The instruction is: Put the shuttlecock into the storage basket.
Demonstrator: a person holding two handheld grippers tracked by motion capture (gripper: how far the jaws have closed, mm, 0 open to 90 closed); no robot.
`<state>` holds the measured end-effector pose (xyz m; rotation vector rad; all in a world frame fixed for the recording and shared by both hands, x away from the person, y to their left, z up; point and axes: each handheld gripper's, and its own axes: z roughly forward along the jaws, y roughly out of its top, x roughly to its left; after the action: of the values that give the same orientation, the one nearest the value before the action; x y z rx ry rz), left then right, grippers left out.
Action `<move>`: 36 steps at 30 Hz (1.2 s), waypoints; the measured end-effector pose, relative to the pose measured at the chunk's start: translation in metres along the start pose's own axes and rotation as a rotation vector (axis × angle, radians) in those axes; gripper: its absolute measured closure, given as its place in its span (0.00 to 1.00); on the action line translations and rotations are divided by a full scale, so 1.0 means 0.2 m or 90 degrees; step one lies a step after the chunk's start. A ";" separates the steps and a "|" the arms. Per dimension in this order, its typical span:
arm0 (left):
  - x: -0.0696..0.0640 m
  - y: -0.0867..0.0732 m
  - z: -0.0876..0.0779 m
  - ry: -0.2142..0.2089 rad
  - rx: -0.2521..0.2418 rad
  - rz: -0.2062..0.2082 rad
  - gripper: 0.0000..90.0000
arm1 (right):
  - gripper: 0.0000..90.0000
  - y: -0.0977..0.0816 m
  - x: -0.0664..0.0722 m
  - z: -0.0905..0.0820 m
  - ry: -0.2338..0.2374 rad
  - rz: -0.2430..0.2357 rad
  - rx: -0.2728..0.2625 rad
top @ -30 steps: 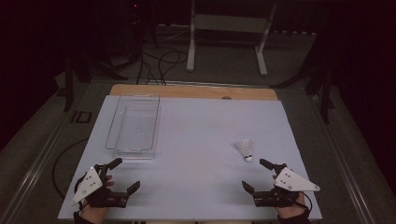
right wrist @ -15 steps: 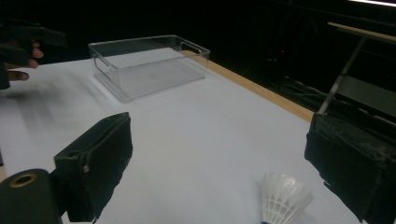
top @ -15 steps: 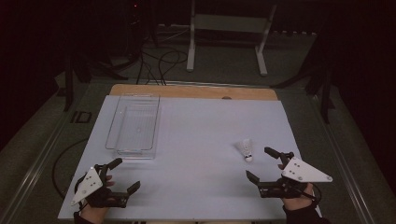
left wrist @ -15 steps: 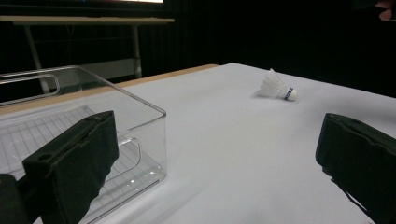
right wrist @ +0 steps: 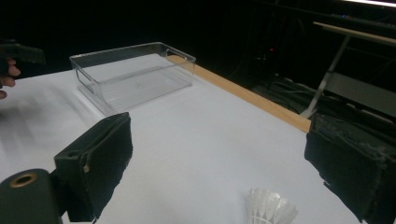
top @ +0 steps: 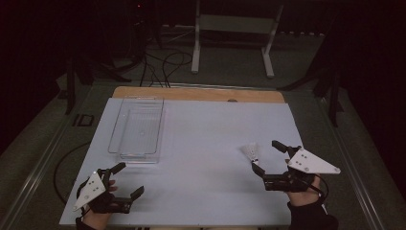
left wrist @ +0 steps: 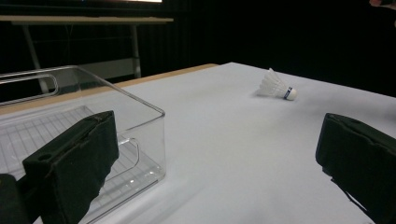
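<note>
A white shuttlecock [top: 251,152] lies on its side on the white table top, right of centre; it is also the shuttlecock [left wrist: 276,87] and the shuttlecock [right wrist: 271,207]. My right gripper [top: 268,156] is open just to its right, jaws spread wide, the feathers low between them in the right gripper view. My left gripper [top: 128,179] stands open at the near left corner with nothing between its jaws. A clear plastic bin [top: 137,128] sits at the left, empty; it is the bin [left wrist: 70,135] and bin [right wrist: 133,74].
The white sheet [top: 201,139] covers the table, with a wooden strip [top: 201,94] along the far edge. Beyond it are a metal stand [top: 234,33] and cables [top: 163,62] on the dark floor.
My right gripper has moved forward and left toward the shuttlecock, which now lies close by its jaws. The left gripper has stayed put.
</note>
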<state>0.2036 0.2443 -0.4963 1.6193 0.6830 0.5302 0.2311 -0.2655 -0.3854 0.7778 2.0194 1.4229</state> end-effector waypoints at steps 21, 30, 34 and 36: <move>0.00 0.00 0.00 -0.003 0.002 0.002 0.00 | 0.08 0.07 -0.10 0.08 -0.114 0.009 0.059; 0.00 0.00 0.00 -0.004 0.000 0.000 0.00 | 0.08 0.06 -0.12 0.12 -0.141 0.022 0.104; 0.00 0.00 0.00 -0.005 0.002 0.002 0.00 | 0.08 0.06 -0.15 0.15 -0.147 0.056 0.145; 0.00 0.00 0.00 -0.005 0.001 0.001 0.00 | 0.08 0.05 -0.16 0.15 -0.150 0.065 0.154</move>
<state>0.2036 0.2437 -0.4963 1.6224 0.6770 0.5240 0.2762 -0.2656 -0.3815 1.1117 2.0116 1.0915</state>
